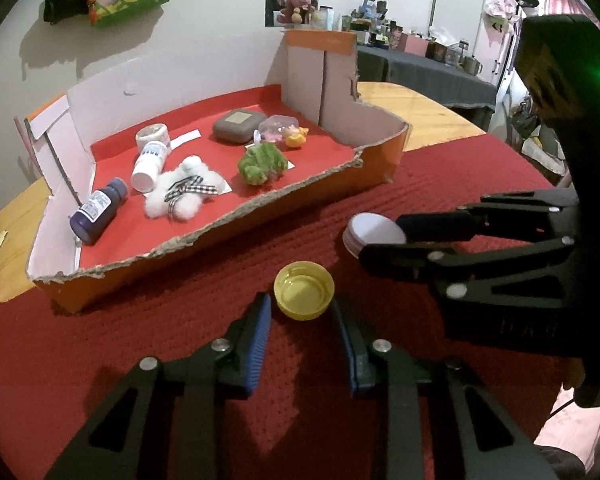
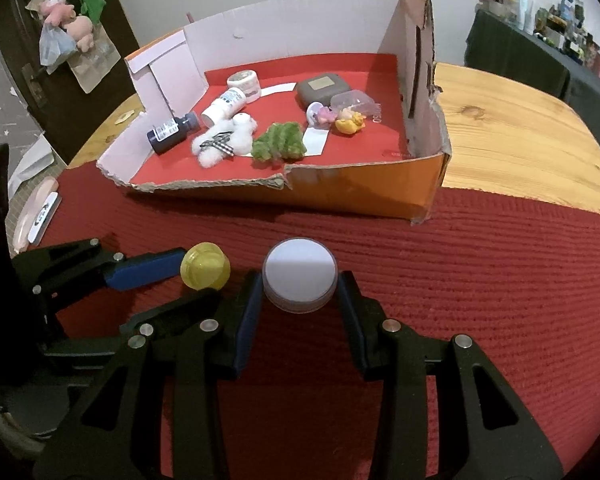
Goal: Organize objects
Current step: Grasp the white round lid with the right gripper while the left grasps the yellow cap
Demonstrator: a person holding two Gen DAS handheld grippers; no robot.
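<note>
Yellow plastic cap [image 1: 304, 289] sat hollow side up on the red woven mat [image 1: 180, 340], right between my left gripper [image 1: 302, 312] pads. From the right wrist view the blue pads looked pressed on its sides, so I'd call it clamped. It's round, so no real long axis.

My right gripper [image 2: 299, 292] was closed on a white-topped round jar [image 2: 299, 276], flat top facing up, sitting on the mat just beside the cap.

Behind both was the torn orange cardboard box [image 2: 364, 192] with a red floor. Inside: a dark blue paint bottle [image 2: 172, 130] lying on its side, a white bottle [image 2: 224, 108] lying too, a tape roll [image 2: 244, 80], a fluffy white toy with a checked ribbon [image 2: 224, 142], a green fuzzy thing [image 2: 280, 144], a grey case [image 2: 322, 88], and a small yellow duck [image 2: 350, 123] by a clear plastic shell [image 2: 352, 101].
</note>
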